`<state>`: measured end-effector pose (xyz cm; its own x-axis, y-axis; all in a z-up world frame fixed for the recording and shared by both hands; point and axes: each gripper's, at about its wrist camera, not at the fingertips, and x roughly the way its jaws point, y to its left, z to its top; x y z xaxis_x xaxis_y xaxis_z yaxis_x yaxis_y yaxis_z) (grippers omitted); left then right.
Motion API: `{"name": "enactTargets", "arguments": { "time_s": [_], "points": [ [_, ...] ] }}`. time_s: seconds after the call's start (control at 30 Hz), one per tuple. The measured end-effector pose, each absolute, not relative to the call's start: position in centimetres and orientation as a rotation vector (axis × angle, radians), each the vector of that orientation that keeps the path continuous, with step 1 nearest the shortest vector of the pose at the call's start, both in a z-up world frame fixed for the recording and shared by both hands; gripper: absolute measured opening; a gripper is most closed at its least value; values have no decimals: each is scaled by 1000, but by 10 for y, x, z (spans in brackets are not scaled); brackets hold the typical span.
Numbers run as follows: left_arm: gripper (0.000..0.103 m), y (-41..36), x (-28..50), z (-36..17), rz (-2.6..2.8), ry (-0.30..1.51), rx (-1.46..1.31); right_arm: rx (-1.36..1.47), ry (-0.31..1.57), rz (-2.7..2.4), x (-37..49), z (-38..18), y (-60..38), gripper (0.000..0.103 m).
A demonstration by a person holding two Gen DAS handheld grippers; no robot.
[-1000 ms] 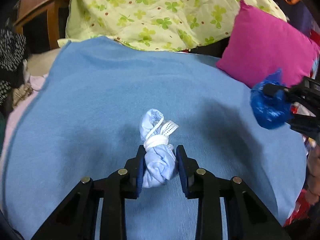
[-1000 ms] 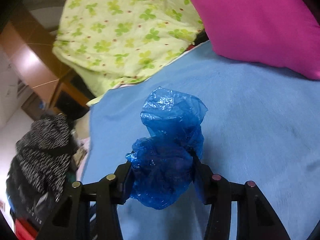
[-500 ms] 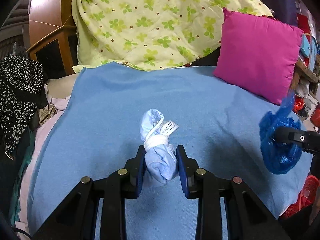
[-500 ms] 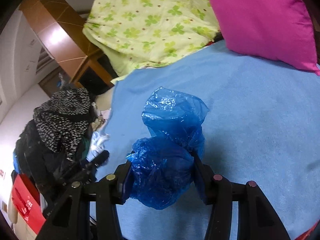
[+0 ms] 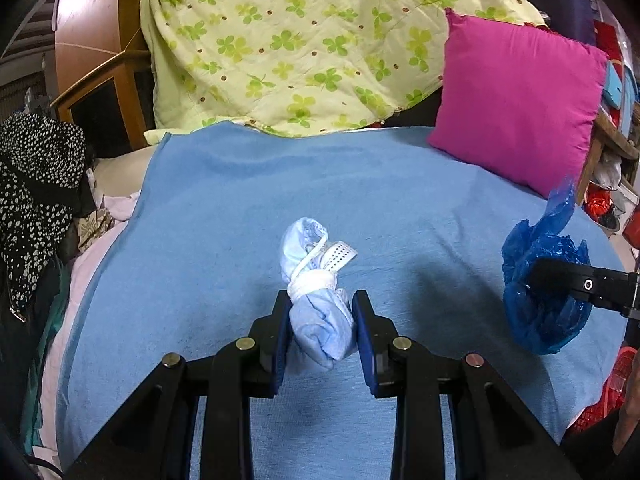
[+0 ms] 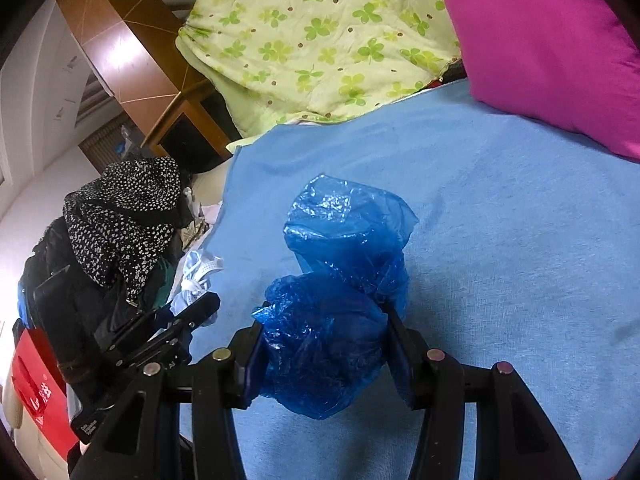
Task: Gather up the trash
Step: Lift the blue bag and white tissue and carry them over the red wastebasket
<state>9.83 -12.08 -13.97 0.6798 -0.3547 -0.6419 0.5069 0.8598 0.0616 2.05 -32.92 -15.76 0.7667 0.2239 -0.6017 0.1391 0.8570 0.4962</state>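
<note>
Over the blue blanket (image 5: 240, 220), my left gripper (image 5: 320, 308) is shut on a rolled pale-blue face mask (image 5: 308, 248) tied with its white strap; the bundle sticks out past the pads. To the right, my right gripper (image 5: 552, 292) is shut on a crumpled blue plastic cover (image 5: 536, 248). In the right wrist view that plastic cover (image 6: 344, 232) bulges up between the pads of the right gripper (image 6: 324, 320). There the left gripper (image 6: 200, 304) shows at the left with the mask (image 6: 196, 268).
A pink pillow (image 5: 520, 100) and a green clover quilt (image 5: 300, 40) lie at the far end of the bed. A black dotted garment (image 5: 36, 184) hangs at the left by a wooden cabinet (image 5: 100, 80). Red items (image 5: 624, 368) sit past the bed's right edge.
Both grippers drew back from the bed with their loads still held. The right gripper sank toward the lower right in the left view. The left gripper came into the right view.
</note>
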Motion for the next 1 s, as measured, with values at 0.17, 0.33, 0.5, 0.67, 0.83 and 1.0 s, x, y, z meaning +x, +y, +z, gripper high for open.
{"name": "enactTargets", "arguments": {
  "time_s": [0.17, 0.33, 0.5, 0.67, 0.83, 1.0],
  "points": [
    [32, -118, 100, -140, -488, 671, 229, 545, 717, 49, 26, -161, -328, 55],
    [32, -97, 92, -136, -435, 671, 199, 492, 694, 39, 27, -158, -325, 55],
    [32, -48, 47, -127, -418, 742, 116, 478, 718, 61, 42, -166, -317, 55],
    [32, -13, 11, -98, -384, 703, 127, 416, 701, 79, 51, -167, -291, 55],
    [32, -4, -16, -75, -402, 636, 166, 395, 655, 72, 42, -159, -276, 55],
    [32, -1, -28, -63, -412, 609, 169, 422, 643, 58, 36, -156, -276, 55]
  ]
}}
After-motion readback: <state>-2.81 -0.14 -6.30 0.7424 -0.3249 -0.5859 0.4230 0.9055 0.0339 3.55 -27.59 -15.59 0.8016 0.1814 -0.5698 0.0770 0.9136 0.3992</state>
